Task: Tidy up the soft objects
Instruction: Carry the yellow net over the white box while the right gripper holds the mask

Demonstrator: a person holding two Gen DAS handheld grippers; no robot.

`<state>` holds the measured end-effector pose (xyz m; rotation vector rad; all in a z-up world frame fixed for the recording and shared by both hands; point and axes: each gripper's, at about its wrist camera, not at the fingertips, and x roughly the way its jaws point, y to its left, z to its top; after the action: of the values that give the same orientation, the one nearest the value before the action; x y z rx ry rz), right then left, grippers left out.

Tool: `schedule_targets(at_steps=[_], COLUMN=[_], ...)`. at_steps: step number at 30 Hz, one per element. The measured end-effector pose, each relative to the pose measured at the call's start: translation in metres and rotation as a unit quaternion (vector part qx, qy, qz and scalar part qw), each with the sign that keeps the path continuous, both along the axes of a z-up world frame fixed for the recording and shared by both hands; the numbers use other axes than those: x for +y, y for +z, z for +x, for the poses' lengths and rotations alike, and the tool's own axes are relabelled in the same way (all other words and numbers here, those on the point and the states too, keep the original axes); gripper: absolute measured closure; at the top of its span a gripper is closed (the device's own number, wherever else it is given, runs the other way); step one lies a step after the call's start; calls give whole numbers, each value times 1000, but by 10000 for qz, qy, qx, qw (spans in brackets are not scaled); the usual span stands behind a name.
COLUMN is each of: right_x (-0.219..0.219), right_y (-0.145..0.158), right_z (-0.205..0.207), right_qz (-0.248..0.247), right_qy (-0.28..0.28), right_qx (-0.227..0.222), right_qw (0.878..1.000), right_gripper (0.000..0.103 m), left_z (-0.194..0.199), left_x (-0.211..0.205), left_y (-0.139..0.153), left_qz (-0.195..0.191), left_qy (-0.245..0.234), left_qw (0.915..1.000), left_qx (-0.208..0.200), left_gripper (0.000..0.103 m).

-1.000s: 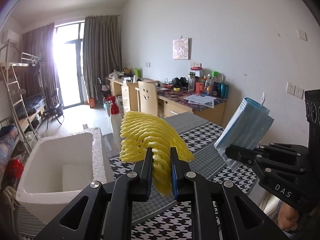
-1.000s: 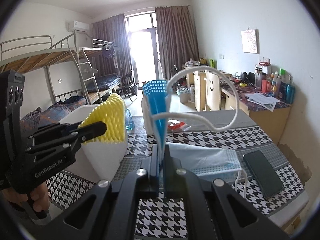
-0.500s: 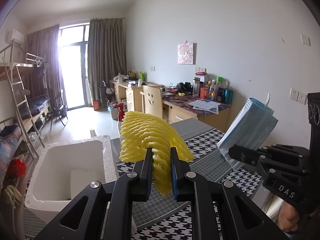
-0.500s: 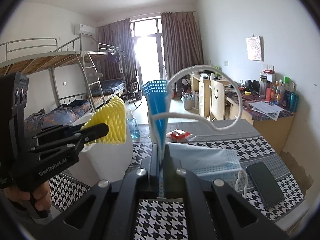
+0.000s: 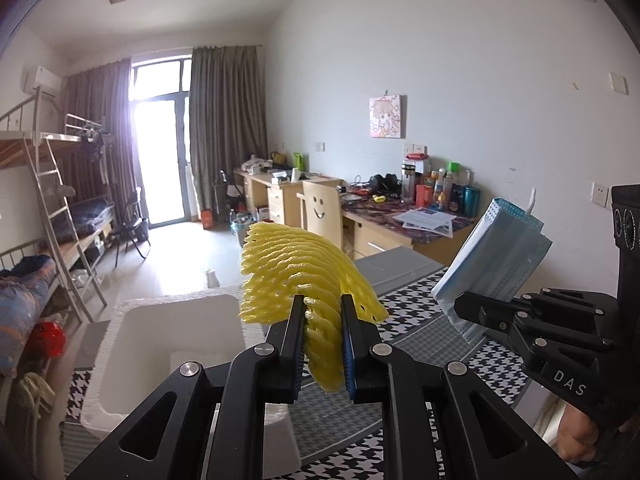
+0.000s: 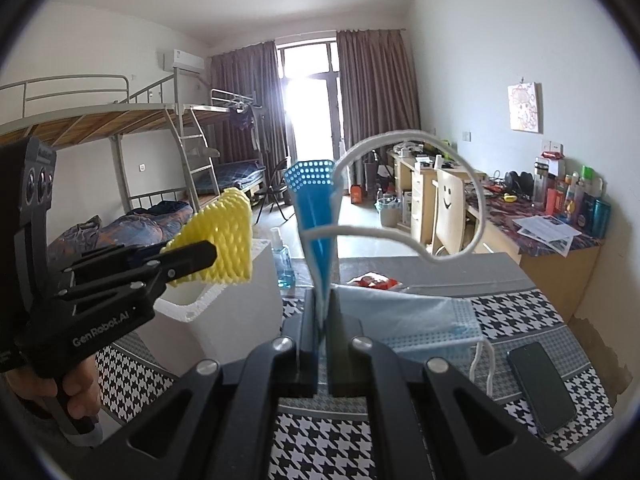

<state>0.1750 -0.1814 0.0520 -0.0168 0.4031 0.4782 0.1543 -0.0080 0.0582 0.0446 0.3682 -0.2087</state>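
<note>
Left gripper (image 5: pixel 322 344) is clamped on the yellow foam net (image 5: pixel 304 276), jaws nearly together with the mesh squeezed between them; the net fans up and left, held in the air above the near right rim of the white foam box (image 5: pixel 176 308). Right gripper (image 6: pixel 320 344) is closed tight on the edge of a blue face mask (image 6: pixel 316 216), which stands upright with its white ear loop (image 6: pixel 452 184) arching to the right. Both items are held off the houndstooth tablecloth (image 6: pixel 516 312). Room to move: the box mouth is open and lies directly below and left of the net; its right wall is the nearest edge. The two grippers are side by side but apart, with clear air between them. Right view only: a stack of masks (image 6: pixel 416 320) lying flat just beyond the right gripper, a dark phone (image 6: pixel 540 384) near the right table edge, a blue bottle (image 6: pixel 282 256) behind the box, and a hand (image 6: pixel 60 392) on the left grip. Left view only: the box interior and the broad face of the held mask (image 5: pixel 496 264). Compared with a second ago, the view sits higher in both cameras, more ceiling shows, and both grips are unchanged.
</note>
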Motion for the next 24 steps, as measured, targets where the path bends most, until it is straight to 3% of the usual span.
schedule_targets(at_steps=[24], right_x=[32], right_y=[6], right_z=[6], right_qz=[103], right_qy=[598], right_qx=[-95], right_qw=[9981], right_gripper=[98], left_z=[-4], left_x=[36], left_y=[8], left_qz=[95], left_qy=[812], left_qw=[9964], left_qx=[-227], left_gripper=[86])
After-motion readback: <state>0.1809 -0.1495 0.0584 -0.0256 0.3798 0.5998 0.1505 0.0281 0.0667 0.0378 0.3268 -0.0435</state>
